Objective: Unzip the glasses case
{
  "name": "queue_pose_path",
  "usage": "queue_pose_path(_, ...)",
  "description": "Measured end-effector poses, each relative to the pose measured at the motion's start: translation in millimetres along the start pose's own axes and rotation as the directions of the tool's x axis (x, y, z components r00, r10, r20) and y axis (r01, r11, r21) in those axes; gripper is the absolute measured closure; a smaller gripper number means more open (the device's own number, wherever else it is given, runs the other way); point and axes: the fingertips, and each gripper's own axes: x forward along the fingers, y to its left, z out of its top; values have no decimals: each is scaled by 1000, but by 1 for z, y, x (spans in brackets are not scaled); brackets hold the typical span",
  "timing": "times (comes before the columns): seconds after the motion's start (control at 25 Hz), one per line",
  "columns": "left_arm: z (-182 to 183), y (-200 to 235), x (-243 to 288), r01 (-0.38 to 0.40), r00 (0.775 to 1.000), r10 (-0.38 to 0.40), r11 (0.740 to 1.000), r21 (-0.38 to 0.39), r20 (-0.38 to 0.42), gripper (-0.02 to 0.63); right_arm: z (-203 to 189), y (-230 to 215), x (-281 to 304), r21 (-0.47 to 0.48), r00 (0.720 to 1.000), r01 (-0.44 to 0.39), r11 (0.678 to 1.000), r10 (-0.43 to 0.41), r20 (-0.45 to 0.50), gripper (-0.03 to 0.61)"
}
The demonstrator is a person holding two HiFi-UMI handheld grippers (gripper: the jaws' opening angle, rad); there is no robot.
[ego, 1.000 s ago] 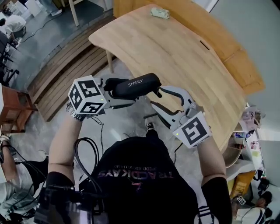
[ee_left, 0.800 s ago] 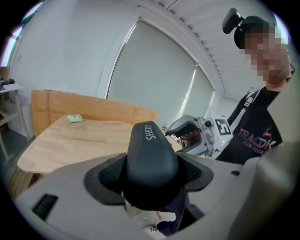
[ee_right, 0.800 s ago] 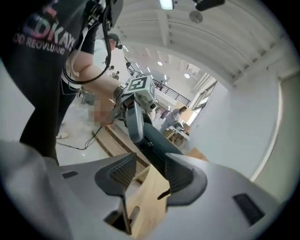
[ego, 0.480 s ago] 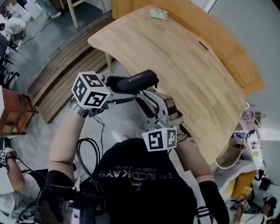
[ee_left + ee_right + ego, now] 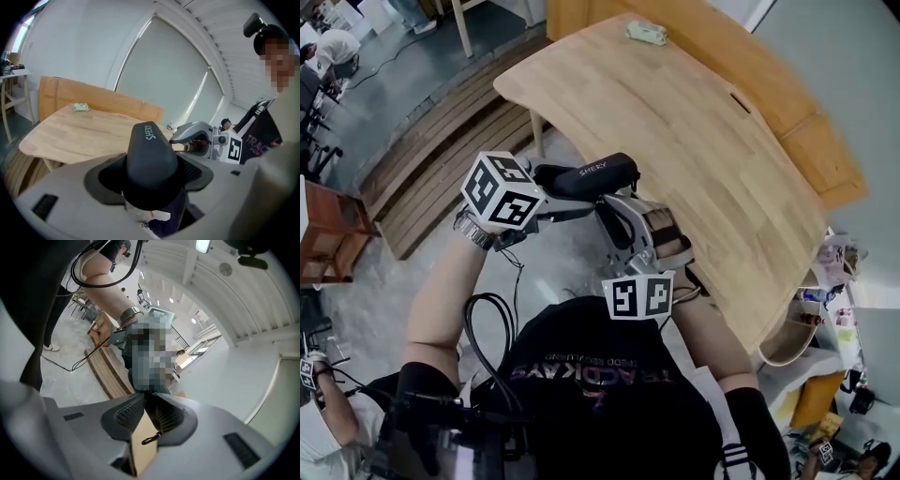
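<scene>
A black glasses case (image 5: pixel 586 178) marked SHERY is held in the air in front of the person, clamped across its middle by my left gripper (image 5: pixel 561 195). In the left gripper view the case (image 5: pixel 150 159) fills the space between the jaws and points at the table. My right gripper (image 5: pixel 614 211) comes up from below to the case's near right end. Its jaws are closing, with a narrow wedge of gap still between the pads (image 5: pixel 129 413). A small black zipper-pull loop (image 5: pixel 151 438) lies in that gap, and the case's end sits at the fingertips.
A curved wooden table (image 5: pixel 694 131) stands ahead, with a small pale green object (image 5: pixel 645 31) at its far end. Wooden slats (image 5: pixel 431 159) lie on the floor to the left. A black cable (image 5: pixel 483 314) hangs by the person's body. Clutter sits at the right edge.
My right gripper rolled over and swung left and in under the case's right end, and its jaws have narrowed. The left gripper and the case shifted only slightly.
</scene>
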Motion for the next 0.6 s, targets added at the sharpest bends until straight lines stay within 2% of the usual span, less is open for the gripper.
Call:
queue_pose_path(0.2, -2, -2, -1, 13, 1000, -13, 1000, -7, 18, 282, -4, -7, -2, 111, 1000, -16, 994, 15, 8, 537)
queue_pose_path(0.32, -2, 0, -2, 11, 1000, -10, 1000, -18, 26, 282, -3, -11, -5, 170, 999, -25, 985, 20, 30, 546)
queue_pose_path(0.6, -4, 0, -2, 20, 999, -18, 999, -31, 39, 282, 2, -13, -10, 208, 998, -27, 978, 14, 63, 548)
